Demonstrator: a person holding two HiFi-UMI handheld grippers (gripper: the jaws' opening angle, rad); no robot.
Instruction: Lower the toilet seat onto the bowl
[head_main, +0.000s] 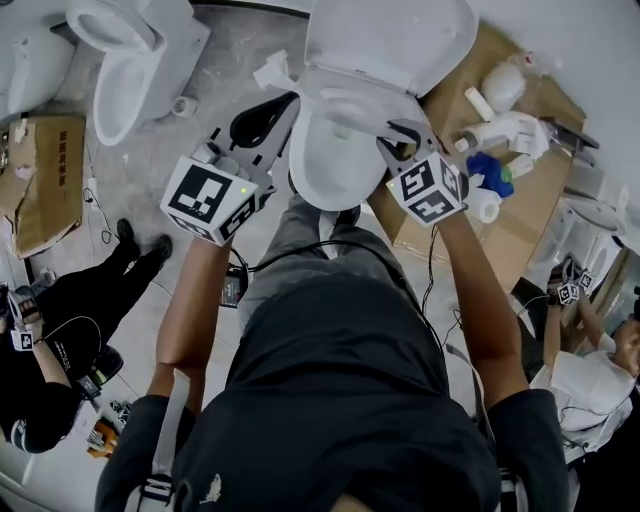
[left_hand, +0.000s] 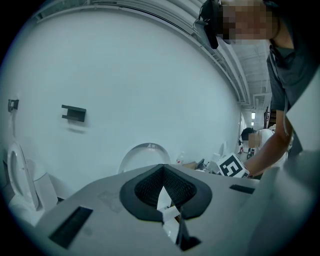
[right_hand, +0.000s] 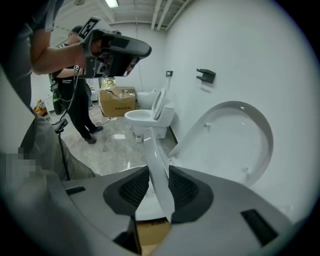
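ref toilet bowl (head_main: 335, 160), head view | 12: raised lid (head_main: 395, 40) blocks the back | 2-3: bottles and parts (head_main: 500, 130) on cardboard sheet (head_main: 525, 225) crowd the right side | 10: second toilet (head_main: 130, 60), bare floor strip (head_main: 225, 40) between is passable | 9: cardboard box (head_main: 45, 180) well apart | 8: bystander's shoes (head_main: 140, 250) near | 6: wearer's legs (head_main: 300, 240) against bowl front

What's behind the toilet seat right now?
The raised lid stands behind the toilet seat, with the white wall beyond. The lid covers whatever lies behind it.
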